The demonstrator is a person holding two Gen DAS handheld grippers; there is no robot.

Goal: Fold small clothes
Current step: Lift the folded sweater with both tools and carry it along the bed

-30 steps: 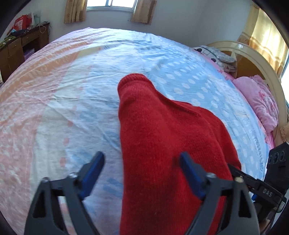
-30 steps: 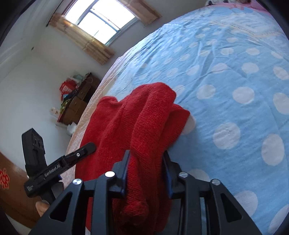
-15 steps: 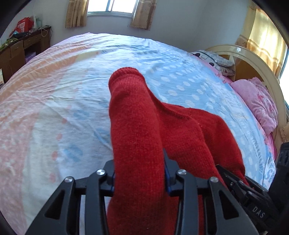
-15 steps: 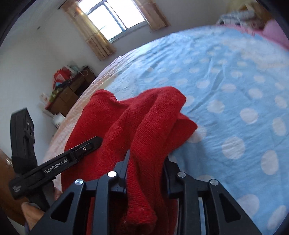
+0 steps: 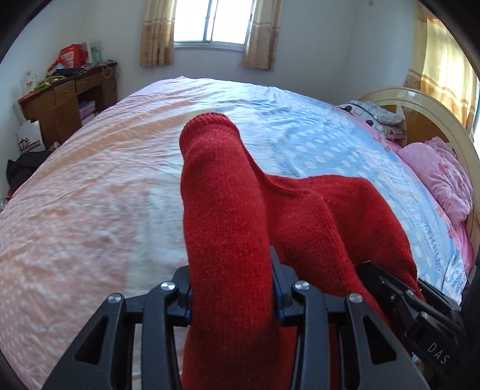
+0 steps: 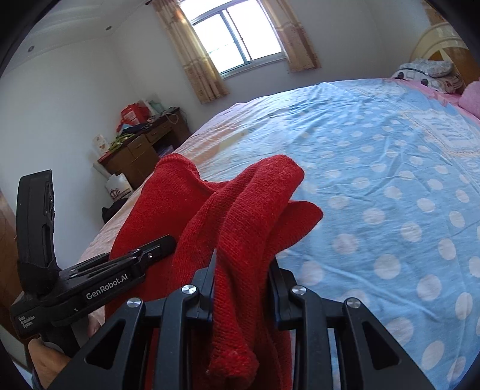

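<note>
A red knitted garment (image 5: 228, 216) hangs between both grippers above the bed (image 5: 90, 186). My left gripper (image 5: 232, 288) is shut on one thick fold of it, which stretches forward and up from the jaws. In the right wrist view the same red knit (image 6: 240, 216) runs out of my right gripper (image 6: 243, 276), which is shut on another bunched part. The left gripper's body (image 6: 99, 282) shows at the lower left of that view, a hand (image 6: 45, 366) beneath it. The right gripper's body (image 5: 420, 315) shows at the lower right of the left wrist view.
The bed sheet is pink on the left and blue with white dots (image 6: 390, 180) on the right. Pink pillows (image 5: 441, 177) and a curved headboard (image 5: 420, 102) lie at the right. A wooden desk (image 5: 66, 102) with clutter stands by the far wall, under a curtained window (image 5: 213, 21).
The left gripper, open around the red knit a second ago, has shut on it. Both grippers have risen, lifting the garment off the sheet; more of the room now shows.
</note>
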